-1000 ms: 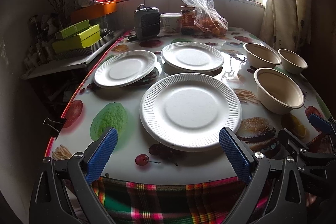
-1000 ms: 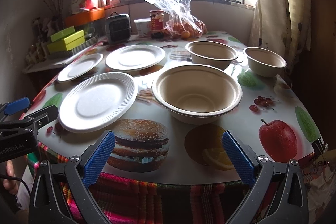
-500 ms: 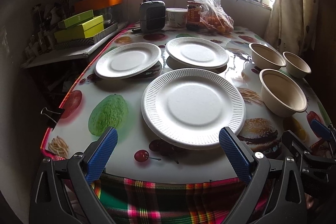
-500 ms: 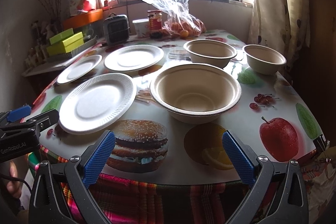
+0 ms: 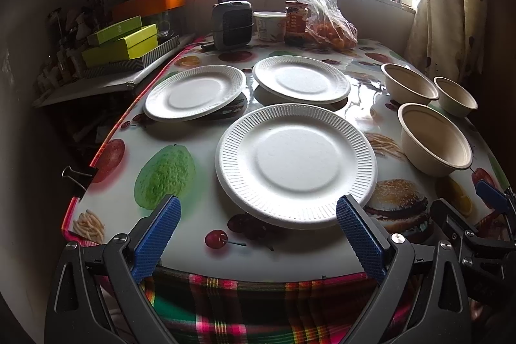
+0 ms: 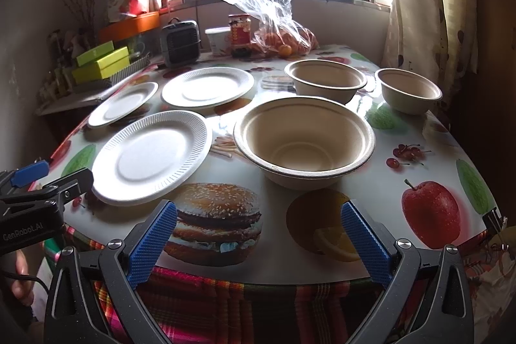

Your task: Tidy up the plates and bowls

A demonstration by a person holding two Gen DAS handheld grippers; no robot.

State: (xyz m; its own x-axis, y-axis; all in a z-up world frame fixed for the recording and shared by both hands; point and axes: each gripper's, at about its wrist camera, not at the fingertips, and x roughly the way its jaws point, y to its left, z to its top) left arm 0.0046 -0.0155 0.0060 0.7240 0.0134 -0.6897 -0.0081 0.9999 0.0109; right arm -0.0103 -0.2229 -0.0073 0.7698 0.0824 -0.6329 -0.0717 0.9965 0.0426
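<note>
Plates (image 5: 296,165) and bowls (image 6: 304,141) lie unstacked on the surface (image 5: 193,208), three of each: plates fanned toward 10 o'clock, bowls grouped toward 2 o'clock. That sorting by kind suits you, one family per gripper. Your left gripper (image 5: 258,234) hangs at the near edge with jaws wide apart, the nearest plate straight ahead at 12 o'clock. Your right gripper (image 6: 258,237) is equally spread and empty, facing the largest bowl. Nothing looks nested yet; farther back a jar (image 5: 295,27) and bagged oranges (image 5: 332,33) stand clear.
</note>
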